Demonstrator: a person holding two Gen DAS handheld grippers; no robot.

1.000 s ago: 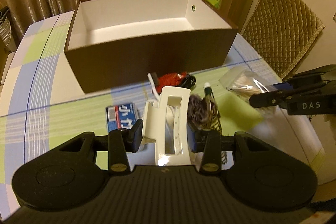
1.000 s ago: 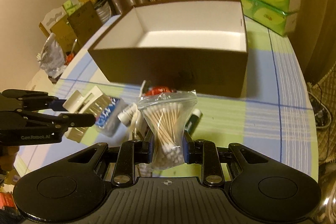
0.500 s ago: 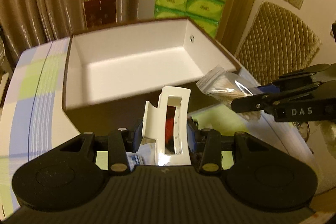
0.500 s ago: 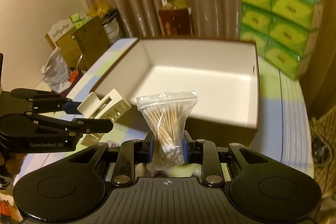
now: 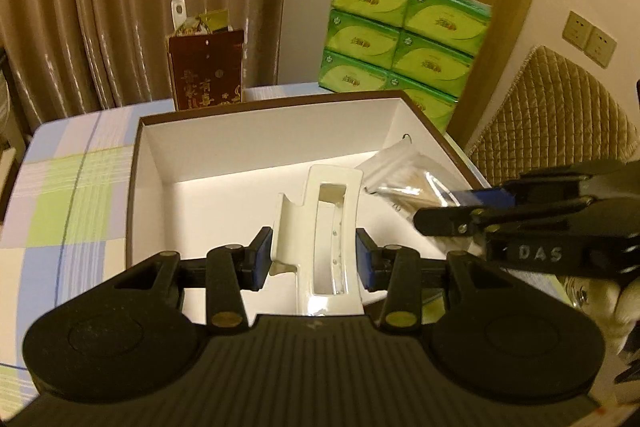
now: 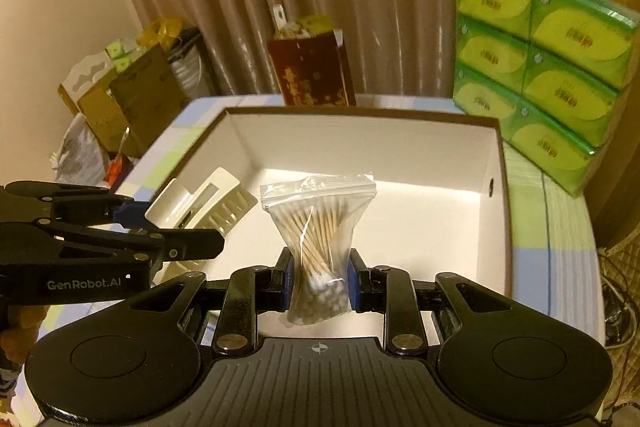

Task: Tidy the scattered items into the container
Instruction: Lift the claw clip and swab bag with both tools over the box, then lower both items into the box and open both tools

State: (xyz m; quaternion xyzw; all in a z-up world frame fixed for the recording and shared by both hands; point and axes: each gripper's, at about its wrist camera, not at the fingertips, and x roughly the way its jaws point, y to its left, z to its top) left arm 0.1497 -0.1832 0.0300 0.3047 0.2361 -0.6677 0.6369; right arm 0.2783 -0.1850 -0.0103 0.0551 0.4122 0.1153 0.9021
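Observation:
A brown box with a white inside stands open on the checked tablecloth. My left gripper is shut on a white hair claw clip and holds it upright above the box's near half. From the right wrist view the same clip hangs over the box's left side. My right gripper is shut on a clear zip bag of cotton swabs, held over the box's middle. That bag shows at the right in the left wrist view. The other scattered items are hidden.
Stacked green tissue packs stand behind the box at the right, and a dark red gift bag behind its far wall. A quilted chair back stands right of the table; cardboard boxes and bags sit left.
Both grippers have moved forward and up from the scattered items on the cloth to above the open box, carrying the clip and the swab bag. The loose items have dropped out of view.

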